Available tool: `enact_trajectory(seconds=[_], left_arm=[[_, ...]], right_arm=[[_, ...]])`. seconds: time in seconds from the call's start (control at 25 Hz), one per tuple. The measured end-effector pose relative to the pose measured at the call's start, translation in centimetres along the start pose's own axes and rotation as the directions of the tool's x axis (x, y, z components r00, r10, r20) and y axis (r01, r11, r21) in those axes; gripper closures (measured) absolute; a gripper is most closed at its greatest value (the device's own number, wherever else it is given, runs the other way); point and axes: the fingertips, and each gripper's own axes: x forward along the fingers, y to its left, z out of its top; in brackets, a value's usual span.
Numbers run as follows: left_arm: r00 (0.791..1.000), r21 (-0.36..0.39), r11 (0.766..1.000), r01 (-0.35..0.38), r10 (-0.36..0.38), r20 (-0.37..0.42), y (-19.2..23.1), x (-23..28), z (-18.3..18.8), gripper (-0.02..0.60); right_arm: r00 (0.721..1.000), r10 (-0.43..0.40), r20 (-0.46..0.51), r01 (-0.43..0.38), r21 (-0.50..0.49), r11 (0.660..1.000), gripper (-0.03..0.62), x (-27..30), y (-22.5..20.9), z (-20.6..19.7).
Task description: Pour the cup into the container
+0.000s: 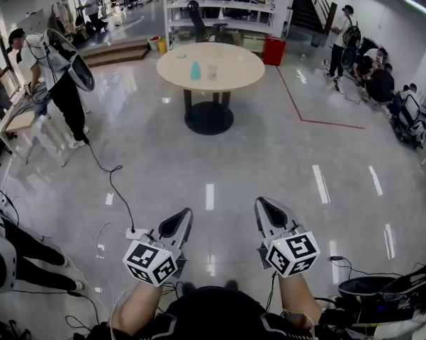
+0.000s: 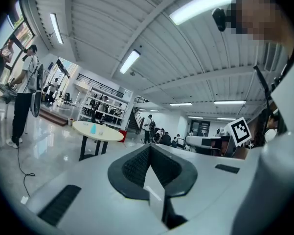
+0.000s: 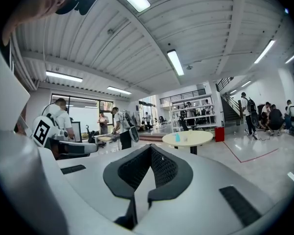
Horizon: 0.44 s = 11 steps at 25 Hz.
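Observation:
Far ahead stands a round beige table point(image 1: 227, 61). On it are a small blue cup point(image 1: 195, 70) and a clear container point(image 1: 213, 71) side by side, the cup to the left. Both grippers are held low, close to the person's body and a long way from the table. The left gripper point(image 1: 184, 214) is shut with nothing in it, and so is the right gripper point(image 1: 262, 205). In the left gripper view the table point(image 2: 105, 133) and blue cup point(image 2: 93, 128) are small, left of the shut jaw tips point(image 2: 149, 148). The right gripper view shows the table point(image 3: 195, 138), cup point(image 3: 177, 137) and container point(image 3: 185, 137) beyond its shut gripper point(image 3: 150, 148).
Glossy grey floor lies between me and the table. Cables and a power strip point(image 1: 136, 234) lie on the floor at the left. A person point(image 1: 64, 76) stands at a desk on the left, and several people point(image 1: 376, 76) crouch at the right. A red bin point(image 1: 273, 50) stands behind the table.

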Motion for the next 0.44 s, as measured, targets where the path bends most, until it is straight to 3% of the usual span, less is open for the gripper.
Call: enact_trajectory(seconds=[0.44], left_arm=[[1.0, 0.027, 1.0, -0.015, 0.015, -0.02, -0.5, 0.6, -1.1, 0.581]], right_arm=[[0.999, 0.007, -0.033, -0.006, 0.025, 1.0, 0.589, 0.3, -0.9, -0.8]])
